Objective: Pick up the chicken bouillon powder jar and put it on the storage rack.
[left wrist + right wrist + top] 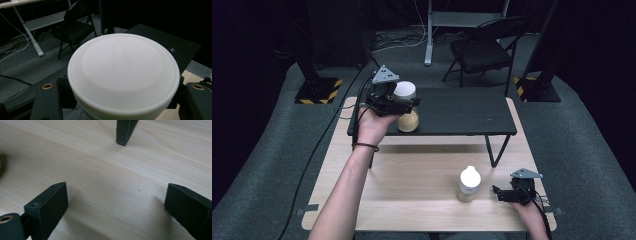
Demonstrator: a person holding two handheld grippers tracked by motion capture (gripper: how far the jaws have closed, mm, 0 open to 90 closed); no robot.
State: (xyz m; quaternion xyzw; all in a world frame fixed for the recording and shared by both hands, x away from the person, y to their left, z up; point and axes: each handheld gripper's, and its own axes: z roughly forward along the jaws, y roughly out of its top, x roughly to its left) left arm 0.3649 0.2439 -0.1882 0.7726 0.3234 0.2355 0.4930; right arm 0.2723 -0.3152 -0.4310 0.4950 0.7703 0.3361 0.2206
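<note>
Jars of the same kind were seen in two places. One jar, with a white lid and a pale yellowish fill, was gripped just under its lid by the left gripper at the near left end of the small black table; whether its base rested on that top or hung just clear of it could not be told. In the left gripper view the lid was seen from above, with the two black jaws pressed against the jar on either side below its rim and faint raised lettering on the lid, too soft to be read. The left gripper was thus closed on the jar, held by the person's left hand.

A second jar, also white-lidded, was stood upright on the light wooden table, near its front right part. The right gripper was held low just beside it, to its right, apart from it. In the right gripper view its jaws were spread wide over bare wood, with nothing between them, and a black leg of the small table was seen ahead.
</note>
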